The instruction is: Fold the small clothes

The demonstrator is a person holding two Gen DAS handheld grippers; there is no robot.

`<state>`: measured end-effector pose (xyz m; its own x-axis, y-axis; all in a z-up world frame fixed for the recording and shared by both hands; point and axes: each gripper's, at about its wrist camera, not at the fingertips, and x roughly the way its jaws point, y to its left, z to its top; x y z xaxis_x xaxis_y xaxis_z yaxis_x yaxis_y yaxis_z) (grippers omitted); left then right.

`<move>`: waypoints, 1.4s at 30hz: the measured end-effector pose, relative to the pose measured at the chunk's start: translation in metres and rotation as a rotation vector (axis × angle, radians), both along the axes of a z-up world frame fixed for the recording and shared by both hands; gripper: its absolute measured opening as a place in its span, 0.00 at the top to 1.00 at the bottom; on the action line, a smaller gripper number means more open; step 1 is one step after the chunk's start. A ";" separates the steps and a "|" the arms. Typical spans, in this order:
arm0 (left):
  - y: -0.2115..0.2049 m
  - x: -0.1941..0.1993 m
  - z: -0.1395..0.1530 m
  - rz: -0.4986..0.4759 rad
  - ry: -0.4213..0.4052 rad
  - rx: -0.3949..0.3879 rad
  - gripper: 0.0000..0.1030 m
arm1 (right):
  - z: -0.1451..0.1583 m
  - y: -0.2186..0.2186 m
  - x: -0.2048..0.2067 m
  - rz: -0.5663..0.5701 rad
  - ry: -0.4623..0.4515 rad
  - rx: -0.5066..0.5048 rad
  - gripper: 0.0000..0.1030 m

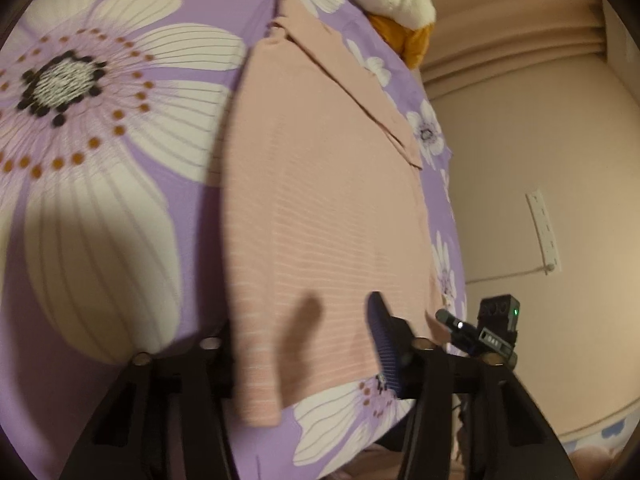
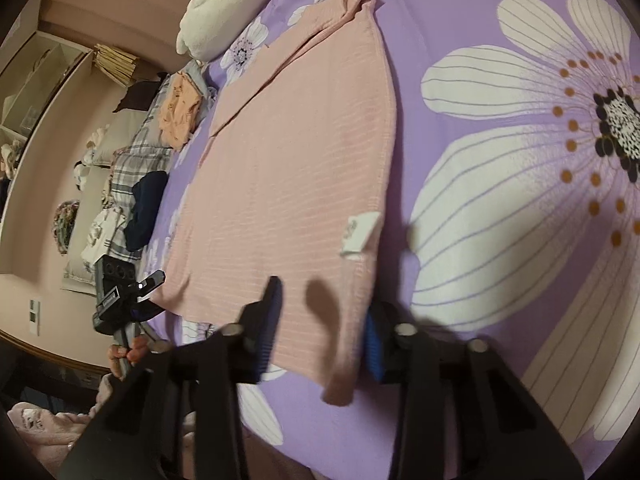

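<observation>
A pink ribbed garment (image 1: 320, 200) lies flat on the purple flowered bedsheet (image 1: 100, 220), with its long sides folded in. It also shows in the right wrist view (image 2: 288, 168), with a white label (image 2: 358, 236) near its right edge. My left gripper (image 1: 304, 344) is open, its fingers on either side of the garment's near left corner; the left finger is hidden under the cloth. My right gripper (image 2: 320, 332) is open, its fingers on either side of the near right corner. The other gripper (image 1: 492, 328) shows at the right of the left view.
A white plush pillow (image 2: 224, 8) and an orange item (image 1: 412, 40) lie at the far end of the bed. Piled clothes (image 2: 140, 168) lie beside the bed on the left of the right view. The bed edge runs close to the garment in the left view.
</observation>
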<state>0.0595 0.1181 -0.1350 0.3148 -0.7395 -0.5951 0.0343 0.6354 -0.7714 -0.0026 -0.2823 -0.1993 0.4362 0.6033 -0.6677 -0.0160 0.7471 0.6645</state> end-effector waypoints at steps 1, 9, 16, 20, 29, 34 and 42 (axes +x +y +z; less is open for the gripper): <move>0.001 0.001 -0.002 0.011 0.008 -0.004 0.67 | -0.001 0.000 0.000 -0.005 0.000 -0.007 0.84; 0.002 0.011 0.005 0.059 -0.009 0.007 0.98 | 0.008 0.007 0.003 -0.019 -0.052 -0.019 0.93; 0.002 0.015 0.055 0.080 -0.202 -0.065 0.99 | 0.052 0.009 -0.002 -0.033 -0.235 0.017 0.94; 0.002 0.016 0.077 0.080 -0.278 -0.086 0.99 | 0.071 0.008 -0.003 -0.049 -0.310 0.041 0.94; -0.002 0.008 0.101 0.044 -0.376 -0.093 1.00 | 0.094 0.007 -0.012 -0.073 -0.404 0.061 0.95; 0.001 0.002 0.108 0.035 -0.393 -0.099 1.00 | 0.103 0.004 -0.024 -0.084 -0.438 0.072 0.95; 0.007 -0.020 0.125 0.023 -0.415 -0.111 1.00 | 0.118 0.004 -0.046 -0.068 -0.475 0.055 0.95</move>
